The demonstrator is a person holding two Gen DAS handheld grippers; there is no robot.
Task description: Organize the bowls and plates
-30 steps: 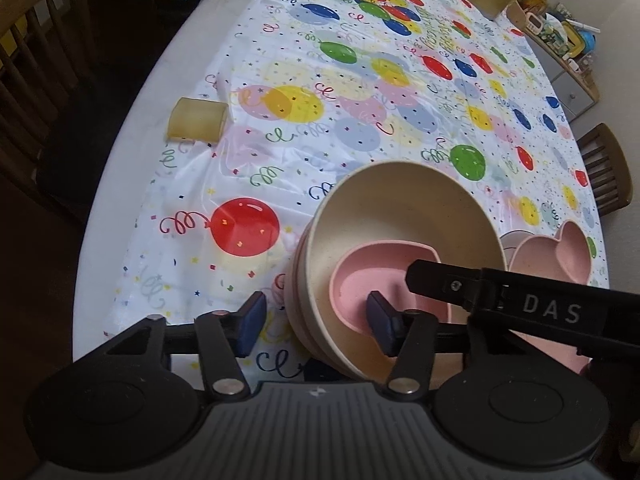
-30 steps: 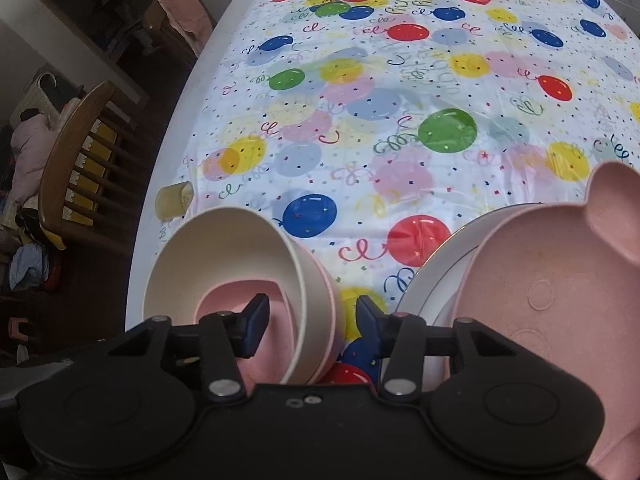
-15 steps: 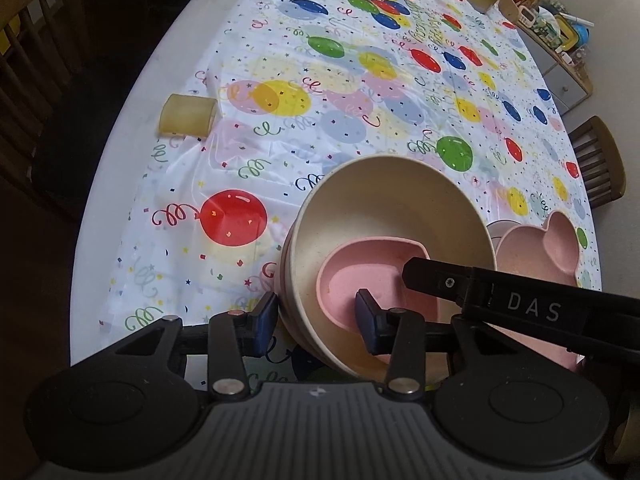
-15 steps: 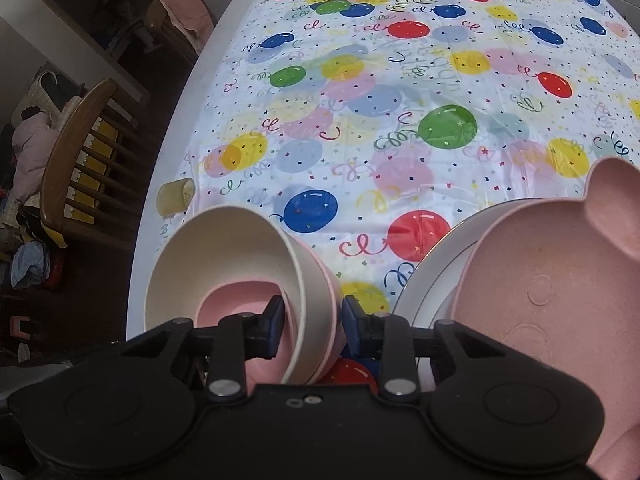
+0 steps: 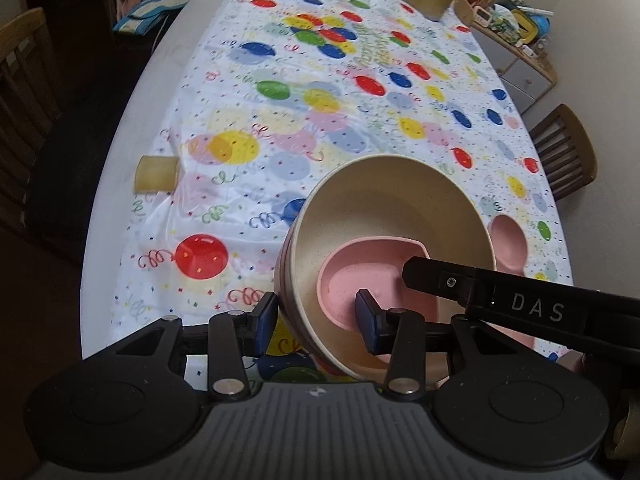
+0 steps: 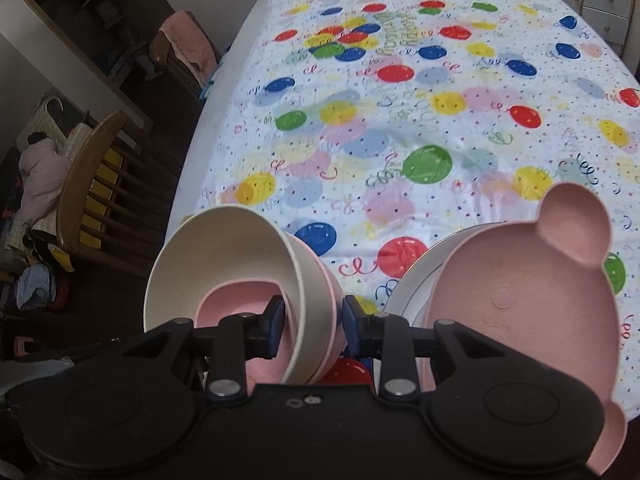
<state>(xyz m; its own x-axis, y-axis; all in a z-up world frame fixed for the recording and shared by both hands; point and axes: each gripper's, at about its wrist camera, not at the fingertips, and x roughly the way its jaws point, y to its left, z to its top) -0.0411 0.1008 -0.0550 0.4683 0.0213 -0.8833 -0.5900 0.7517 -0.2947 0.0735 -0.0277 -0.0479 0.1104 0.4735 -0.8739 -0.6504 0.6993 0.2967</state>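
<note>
Left wrist view
Left gripper (image 5: 316, 316): jaws partly closed, pinching the near wall of the bowl stack; one blue pad outside the wall, the other inside
Bowl stack (image 5: 384, 208): lower centre of the frame, cream bowls nested, mouth tipped toward the camera and upward
Pink bowl (image 5: 360, 276): sits inside the top cream bowl, squarish with rounded corners, opening facing the camera
Right gripper (image 5: 516, 304): black body marked DAS crosses in from the lower right, over the right rim of the stack; its pads are hidden here
Bear plate (image 5: 508, 240): only a pink ear shows, right of the stack
Tablecloth (image 5: 320, 120): balloon print, fills the upper and middle frame
Cup (image 5: 156, 174): small yellowish cup lying on its side, left of centre, well apart from the stack

Right wrist view
Right gripper, own camera (image 6: 308, 324): jaws narrowed, clamped on the right wall of the bowl stack (image 6: 240, 264); left pad inside, right pad outside
Stack attitude: lower left of centre, mouth tilted toward the camera and leftward; layered rims visible on its right edge
Pink bowl (image 6: 240, 300): low inside the stack, partly behind the left pad
Bear plate (image 6: 520, 288): lower right, pink, long axis running from lower frame to upper right, ear at top; lies on a white plate (image 6: 416, 280)
Chair (image 6: 92, 184): wooden, left edge
</note>
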